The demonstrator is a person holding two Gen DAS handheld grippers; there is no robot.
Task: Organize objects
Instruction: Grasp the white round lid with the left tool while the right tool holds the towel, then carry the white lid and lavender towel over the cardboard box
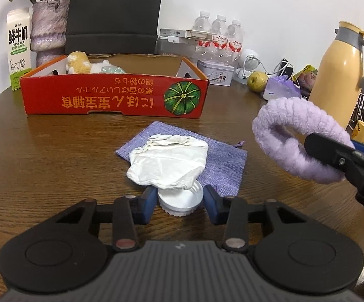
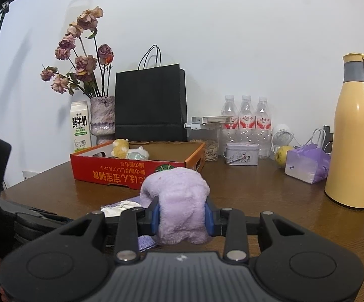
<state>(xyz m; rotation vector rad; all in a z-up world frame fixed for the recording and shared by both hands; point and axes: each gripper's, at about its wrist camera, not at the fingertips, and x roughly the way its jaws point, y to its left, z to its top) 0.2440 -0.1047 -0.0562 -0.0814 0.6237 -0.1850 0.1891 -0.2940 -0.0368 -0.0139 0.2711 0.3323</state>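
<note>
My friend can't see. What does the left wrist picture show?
The left gripper has its fingers around a white cap beside a crumpled white bag on a purple pouch. Right of it, a fluffy purple ring is held above the table, before a red box.

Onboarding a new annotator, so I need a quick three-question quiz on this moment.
1. True or false: the right claw is shut on the purple fluffy ring.
2. What sits between the left claw's pads? A) white lid B) apple C) milk carton
3. Fill in: the plush toys lie in the ___ box.
Key: 1 true; 2 A, the white lid; 3 red.
</note>
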